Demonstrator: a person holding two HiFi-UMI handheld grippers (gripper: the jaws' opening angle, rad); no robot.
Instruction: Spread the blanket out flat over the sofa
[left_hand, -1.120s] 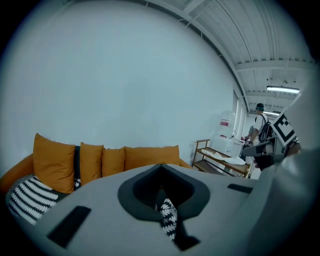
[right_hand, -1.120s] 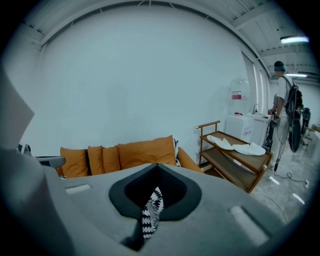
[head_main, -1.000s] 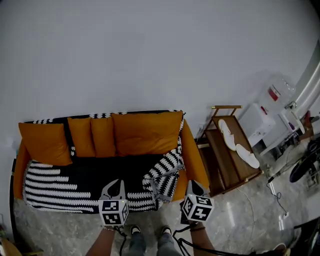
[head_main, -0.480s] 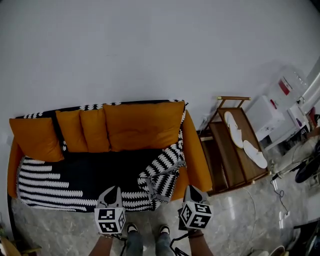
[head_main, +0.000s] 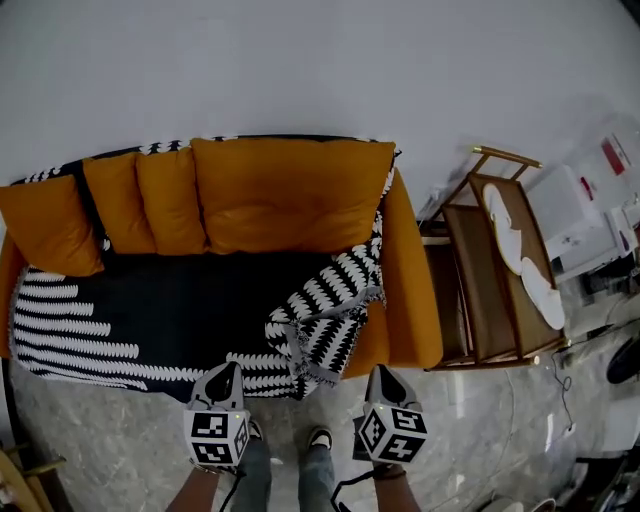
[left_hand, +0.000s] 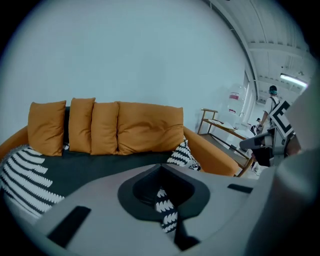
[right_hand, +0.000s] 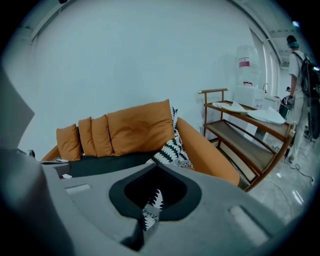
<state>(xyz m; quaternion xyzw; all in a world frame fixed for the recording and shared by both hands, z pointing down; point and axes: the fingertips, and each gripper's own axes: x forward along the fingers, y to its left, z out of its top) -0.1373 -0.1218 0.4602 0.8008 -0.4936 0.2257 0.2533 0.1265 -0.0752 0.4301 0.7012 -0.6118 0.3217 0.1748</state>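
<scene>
Orange sofa (head_main: 408, 300), white wall (head_main: 300, 60), marble floor (head_main: 100, 440), our left claw (head_main: 226, 370) and right claw (head_main: 381, 372) pinching the blanket (head_main: 150, 320), right end bunched

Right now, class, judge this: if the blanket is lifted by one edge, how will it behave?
Probably floppy: the blanket bunches in folds by the sofa arm. Likely light: the left gripper and right gripper each pinch only a thin edge strip.

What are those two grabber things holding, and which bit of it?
The blanket: the left hand-held gripper and the right hand-held gripper each pinch its edge.
</scene>
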